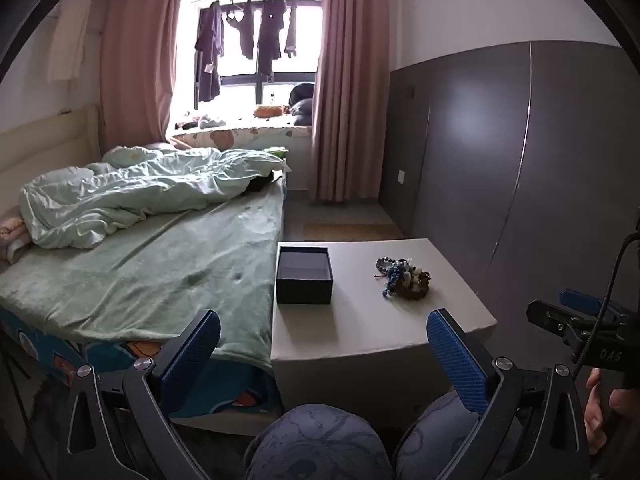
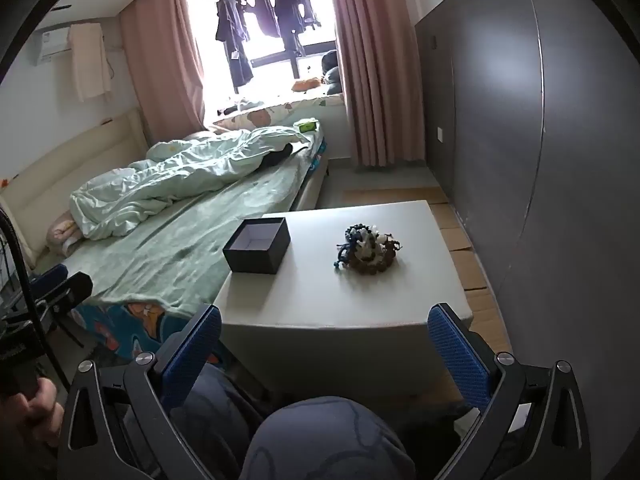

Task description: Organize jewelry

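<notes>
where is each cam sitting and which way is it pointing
Left wrist: on the left gripper, low before the white table, facing the window; jaws wide, knees below, right gripper at right edge.
Right wrist: on the right gripper, same direction, further right; knees and the left gripper at left.
Shared: table, dark open box, bead pile, bed.

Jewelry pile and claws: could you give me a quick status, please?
Both claws open, empty. Jewelry pile on table, box open alongside. Nothing blocking.

A tangled heap of beaded bracelets (image 2: 369, 251) lies apart from an open dark box (image 2: 257, 251).
</notes>
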Action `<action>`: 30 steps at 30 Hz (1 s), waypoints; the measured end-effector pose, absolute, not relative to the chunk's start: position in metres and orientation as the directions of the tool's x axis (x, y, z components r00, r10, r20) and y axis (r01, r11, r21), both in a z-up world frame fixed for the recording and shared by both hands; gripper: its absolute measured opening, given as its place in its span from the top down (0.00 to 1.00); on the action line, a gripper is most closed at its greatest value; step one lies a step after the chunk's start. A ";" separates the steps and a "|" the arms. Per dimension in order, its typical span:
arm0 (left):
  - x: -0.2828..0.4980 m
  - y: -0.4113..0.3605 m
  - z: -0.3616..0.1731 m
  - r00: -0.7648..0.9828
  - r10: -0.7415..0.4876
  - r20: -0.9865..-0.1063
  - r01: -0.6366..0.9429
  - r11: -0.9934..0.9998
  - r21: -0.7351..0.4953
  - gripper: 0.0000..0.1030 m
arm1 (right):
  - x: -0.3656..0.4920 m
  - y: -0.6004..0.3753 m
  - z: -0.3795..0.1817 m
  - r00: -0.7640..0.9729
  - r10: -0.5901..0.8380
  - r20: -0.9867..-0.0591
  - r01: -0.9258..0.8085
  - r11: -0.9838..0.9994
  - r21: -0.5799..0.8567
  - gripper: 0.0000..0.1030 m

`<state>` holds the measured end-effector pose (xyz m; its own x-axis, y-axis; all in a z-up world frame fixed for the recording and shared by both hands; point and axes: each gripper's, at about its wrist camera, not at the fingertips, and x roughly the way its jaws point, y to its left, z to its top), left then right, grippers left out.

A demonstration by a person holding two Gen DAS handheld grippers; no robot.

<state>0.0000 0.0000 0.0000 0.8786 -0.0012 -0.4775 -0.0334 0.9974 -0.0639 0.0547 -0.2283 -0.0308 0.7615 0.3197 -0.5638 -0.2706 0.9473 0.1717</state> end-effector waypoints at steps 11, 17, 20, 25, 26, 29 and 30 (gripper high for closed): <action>-0.002 0.003 0.005 0.879 -0.018 -0.476 -0.018 0.997 -0.070 0.00 | 0.047 -0.227 -0.026 0.771 0.325 -0.548 -0.283 0.945 0.163 0.00; -0.006 -0.003 0.004 0.880 -0.017 -0.475 -0.015 0.998 -0.065 0.00 | 0.046 -0.227 -0.025 0.771 0.322 -0.549 -0.279 0.946 0.163 0.00; -0.005 -0.003 0.003 0.878 -0.023 -0.478 -0.014 0.997 -0.072 0.00 | 0.045 -0.228 -0.026 0.773 0.321 -0.548 -0.279 0.947 0.160 0.00; -0.002 0.000 0.001 0.878 -0.024 -0.478 -0.016 0.997 -0.079 0.00 | 0.044 -0.230 -0.026 0.776 0.319 -0.544 -0.276 0.947 0.163 0.00; -0.003 -0.001 0.002 0.878 -0.024 -0.478 -0.016 0.997 -0.080 0.00 | 0.044 -0.230 -0.026 0.776 0.320 -0.543 -0.274 0.947 0.166 0.00; -0.005 0.000 0.002 0.880 -0.024 -0.475 -0.018 0.996 -0.085 0.00 | 0.043 -0.232 -0.026 0.777 0.321 -0.542 -0.271 0.947 0.173 0.00; -0.005 0.000 0.002 0.880 -0.024 -0.475 -0.019 0.996 -0.084 0.00 | 0.042 -0.233 -0.026 0.776 0.322 -0.542 -0.271 0.947 0.175 0.00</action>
